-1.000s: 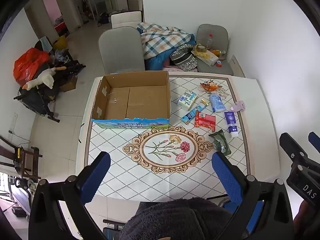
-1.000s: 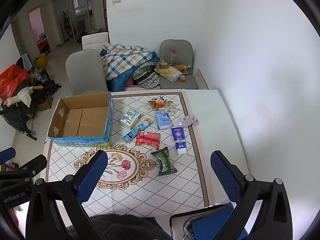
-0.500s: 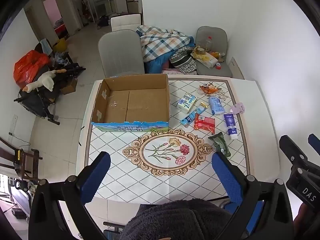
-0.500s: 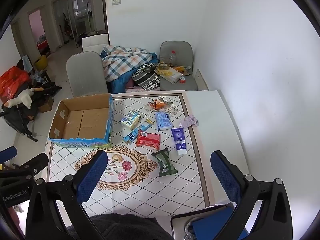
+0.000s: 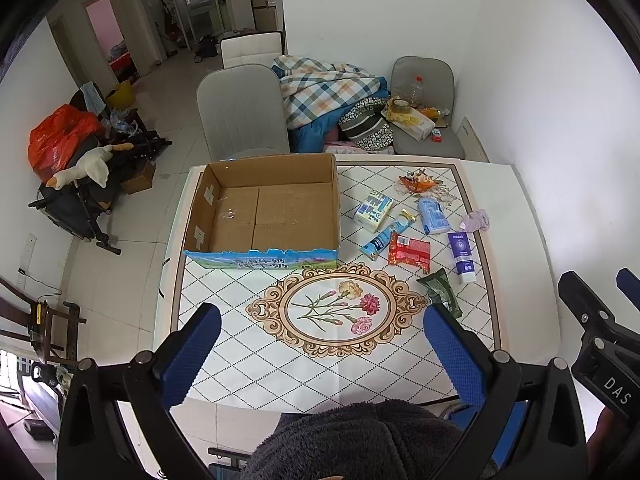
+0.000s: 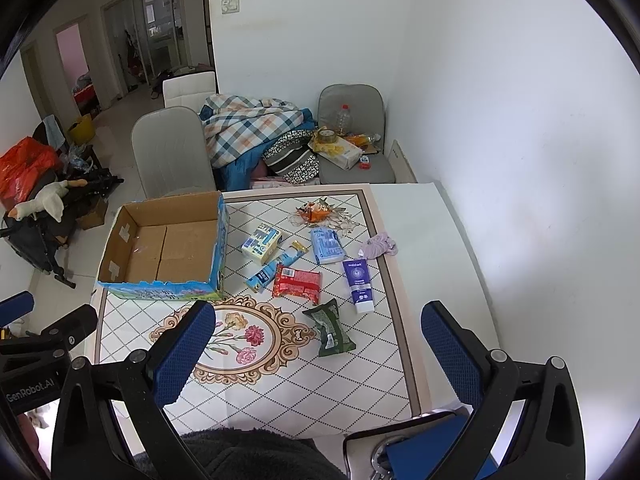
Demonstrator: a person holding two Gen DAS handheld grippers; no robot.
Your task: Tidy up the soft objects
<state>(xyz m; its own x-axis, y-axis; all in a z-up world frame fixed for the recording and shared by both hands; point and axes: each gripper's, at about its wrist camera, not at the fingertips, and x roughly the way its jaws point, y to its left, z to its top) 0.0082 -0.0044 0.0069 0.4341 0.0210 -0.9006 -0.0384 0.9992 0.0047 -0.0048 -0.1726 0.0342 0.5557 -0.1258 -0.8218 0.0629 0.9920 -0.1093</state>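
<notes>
An open cardboard box [image 5: 264,212] [image 6: 160,240] sits empty at the table's far left. To its right lie several soft packs: a red snack pack [image 5: 409,252] [image 6: 297,284], a dark green pouch [image 5: 440,290] [image 6: 329,327], a blue tissue pack [image 5: 433,215] [image 6: 327,245], a white-blue carton [image 5: 373,210] [image 6: 261,244], a long blue stick pack [image 5: 386,234] [image 6: 276,266], a purple tube [image 5: 462,256] [image 6: 359,285], a lilac scrunchie [image 5: 476,220] [image 6: 379,247] and an orange wrapper [image 5: 418,182] [image 6: 318,211]. My left gripper [image 5: 326,356] and right gripper [image 6: 316,356] hover open above the near table edge, holding nothing.
The table [image 5: 516,216] has a patterned cloth with a flower medallion [image 5: 336,308]. Grey chairs [image 5: 240,116] stand behind it, one piled with a plaid blanket [image 5: 320,88] and bags. A dark fleece sleeve [image 5: 352,440] fills the near edge. White wall runs along the right.
Both grippers have drawn back and risen a little, so the table appears slightly farther and lower in view. Nothing on the table has moved.
</notes>
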